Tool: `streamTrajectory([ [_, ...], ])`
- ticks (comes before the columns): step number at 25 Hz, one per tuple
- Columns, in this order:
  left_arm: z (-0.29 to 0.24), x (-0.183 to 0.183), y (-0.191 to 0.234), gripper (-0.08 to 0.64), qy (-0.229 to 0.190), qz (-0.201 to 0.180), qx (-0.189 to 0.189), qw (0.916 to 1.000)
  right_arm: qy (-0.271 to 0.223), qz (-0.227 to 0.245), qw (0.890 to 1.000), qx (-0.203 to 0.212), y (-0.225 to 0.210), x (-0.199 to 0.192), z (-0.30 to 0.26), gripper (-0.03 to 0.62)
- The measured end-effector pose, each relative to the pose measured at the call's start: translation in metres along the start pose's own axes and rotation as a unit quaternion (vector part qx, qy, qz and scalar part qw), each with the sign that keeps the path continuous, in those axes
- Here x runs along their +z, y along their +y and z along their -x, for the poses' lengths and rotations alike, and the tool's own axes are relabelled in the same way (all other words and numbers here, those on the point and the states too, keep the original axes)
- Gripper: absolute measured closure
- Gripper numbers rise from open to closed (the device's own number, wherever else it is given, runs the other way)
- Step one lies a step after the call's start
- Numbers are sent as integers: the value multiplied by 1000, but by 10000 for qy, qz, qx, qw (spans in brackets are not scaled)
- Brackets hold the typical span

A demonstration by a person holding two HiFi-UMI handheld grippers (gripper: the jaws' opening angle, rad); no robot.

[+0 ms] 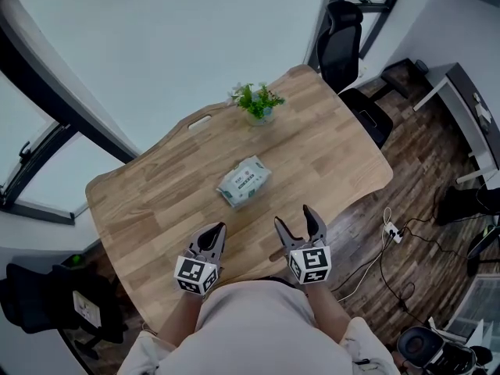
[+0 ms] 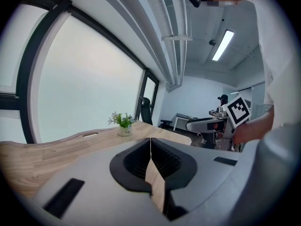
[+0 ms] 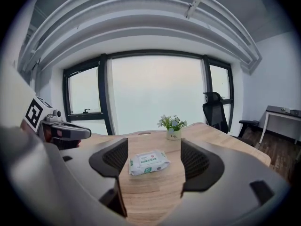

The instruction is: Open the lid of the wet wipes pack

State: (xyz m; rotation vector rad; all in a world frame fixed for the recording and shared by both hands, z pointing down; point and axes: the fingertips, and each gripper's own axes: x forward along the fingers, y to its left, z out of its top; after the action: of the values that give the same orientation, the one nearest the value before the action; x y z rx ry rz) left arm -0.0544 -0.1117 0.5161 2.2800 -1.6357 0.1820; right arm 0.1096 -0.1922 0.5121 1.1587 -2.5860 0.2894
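Note:
A white and green wet wipes pack (image 1: 244, 181) lies flat in the middle of the wooden table (image 1: 156, 201), its lid down. The right gripper view shows the pack (image 3: 148, 162) ahead, framed between the two jaws. My right gripper (image 1: 300, 219) is open, held near the table's front edge a short way from the pack. My left gripper (image 1: 216, 231) is shut with nothing in it, also at the front edge, left of the right one. In the left gripper view the jaws (image 2: 150, 142) meet and the pack is out of sight.
A small potted plant (image 1: 258, 102) stands at the table's far edge behind the pack. A black office chair (image 1: 344, 45) sits past the far right corner. A power strip and cables (image 1: 393, 233) lie on the floor to the right. A desk (image 1: 469, 116) stands farther right.

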Motion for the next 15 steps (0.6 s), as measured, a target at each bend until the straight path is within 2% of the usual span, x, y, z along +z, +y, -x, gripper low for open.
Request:
streamTrajectory([
  [15, -42, -33, 22, 538, 477, 90, 40, 9988, 636, 863, 9937, 328, -4, -24, -62, 256],
])
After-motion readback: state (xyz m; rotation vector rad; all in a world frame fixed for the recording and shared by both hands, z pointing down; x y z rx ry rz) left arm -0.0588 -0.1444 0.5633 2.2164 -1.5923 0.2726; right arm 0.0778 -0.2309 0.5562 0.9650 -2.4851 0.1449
